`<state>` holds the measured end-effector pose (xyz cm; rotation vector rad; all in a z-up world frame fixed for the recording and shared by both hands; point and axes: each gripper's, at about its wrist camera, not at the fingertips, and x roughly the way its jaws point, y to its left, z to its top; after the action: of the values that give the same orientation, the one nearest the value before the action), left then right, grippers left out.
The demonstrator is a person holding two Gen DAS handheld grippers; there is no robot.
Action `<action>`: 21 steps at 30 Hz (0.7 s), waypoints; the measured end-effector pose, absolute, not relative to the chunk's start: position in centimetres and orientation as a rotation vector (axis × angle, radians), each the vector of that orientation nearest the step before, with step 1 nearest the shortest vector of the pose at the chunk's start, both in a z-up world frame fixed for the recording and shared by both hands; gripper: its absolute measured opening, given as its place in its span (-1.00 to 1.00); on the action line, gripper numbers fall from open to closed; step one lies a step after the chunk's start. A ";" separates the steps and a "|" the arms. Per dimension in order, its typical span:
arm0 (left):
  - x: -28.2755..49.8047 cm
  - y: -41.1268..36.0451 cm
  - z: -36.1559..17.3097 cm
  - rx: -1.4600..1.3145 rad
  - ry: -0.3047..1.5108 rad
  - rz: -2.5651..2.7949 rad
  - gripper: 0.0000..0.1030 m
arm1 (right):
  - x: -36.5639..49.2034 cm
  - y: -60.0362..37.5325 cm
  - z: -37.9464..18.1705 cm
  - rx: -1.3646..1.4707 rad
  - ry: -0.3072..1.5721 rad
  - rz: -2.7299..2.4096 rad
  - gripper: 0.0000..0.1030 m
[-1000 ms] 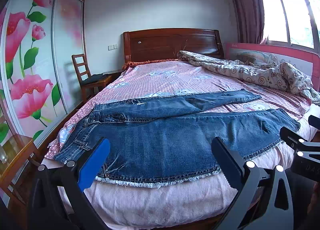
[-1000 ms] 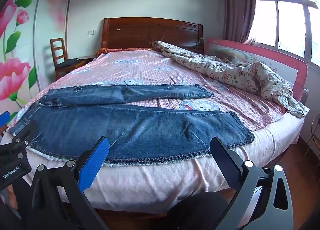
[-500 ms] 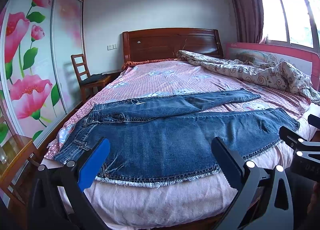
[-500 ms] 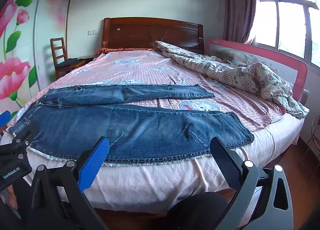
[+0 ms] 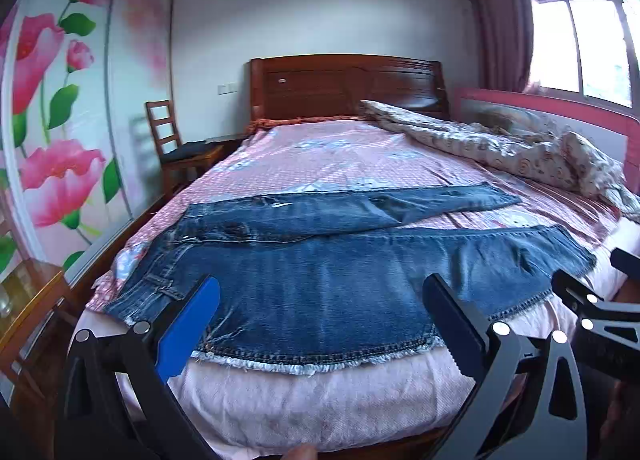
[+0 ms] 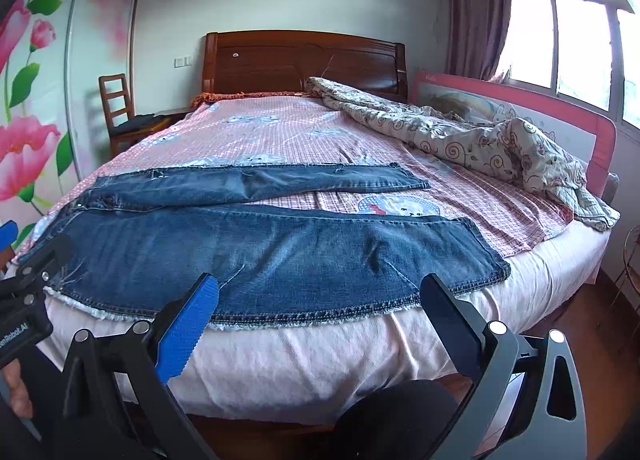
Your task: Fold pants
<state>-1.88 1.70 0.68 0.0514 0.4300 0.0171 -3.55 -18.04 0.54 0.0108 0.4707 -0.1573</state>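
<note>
The bed [image 5: 320, 164] filled most of both views, its pink checked sheet running back to a dark wooden headboard [image 6: 304, 60] against the far wall; a flowered wardrobe door [image 5: 52, 132] stood along the left side and a window [image 6: 576, 44] with a curtain lit the right; a crumpled patterned quilt [image 6: 472, 140] lay along the far right edge of the bed beside a pink guard rail [image 6: 560, 116]; the pants [image 5: 320, 280], blue jeans, lay flat across the near end of the bed, waistband to the left and hems to the right, the two legs spread apart so that a wedge of sheet showed between them, the nearer leg reaching the near edge of the mattress where its frayed hem hung just over; a wooden chair [image 5: 176, 144] stood at the far left by the wall; the left tongs [image 5: 320, 324] hovered in front of the near edge with jaws wide and nothing between them; the right tongs [image 6: 318, 320] hung likewise to the right, jaws wide and empty, clear of the denim.
</note>
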 end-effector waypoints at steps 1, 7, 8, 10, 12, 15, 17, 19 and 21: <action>-1.7 1.7 0.6 0.043 0.444 0.044 0.97 | -3.5 -18.0 0.5 0.010 0.473 -0.158 0.94; -1.5 2.2 0.4 0.002 0.477 -0.029 0.97 | -3.4 -17.8 0.4 0.002 0.481 -0.154 0.94; -1.5 2.2 0.4 -0.009 0.482 -0.038 0.97 | -3.4 -17.8 0.4 0.001 0.484 -0.154 0.94; -1.5 2.3 0.3 -0.023 0.485 -0.049 0.97 | -3.3 -17.8 0.4 0.001 0.486 -0.153 0.94; -1.5 2.3 0.2 -0.031 0.491 -0.060 0.97 | -3.3 -17.8 0.4 0.000 0.487 -0.152 0.94; -1.5 2.1 0.1 -0.025 0.493 -0.070 0.97 | -3.3 -17.7 0.3 -0.003 0.489 -0.150 0.94; -1.6 1.9 0.0 -0.015 0.490 -0.073 0.97 | -3.2 -17.7 0.3 -0.005 0.490 -0.149 0.94; -1.6 1.8 0.1 -0.012 0.493 -0.077 0.97 | -3.2 -17.6 0.3 -0.007 0.491 -0.148 0.94; -1.6 1.9 0.1 -0.016 0.496 -0.075 0.97 | -3.2 -17.6 0.3 -0.009 0.491 -0.148 0.94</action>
<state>-1.60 1.91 0.14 -0.0161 0.4959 -0.0747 -3.18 -17.64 0.29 -0.0085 0.4908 -0.1480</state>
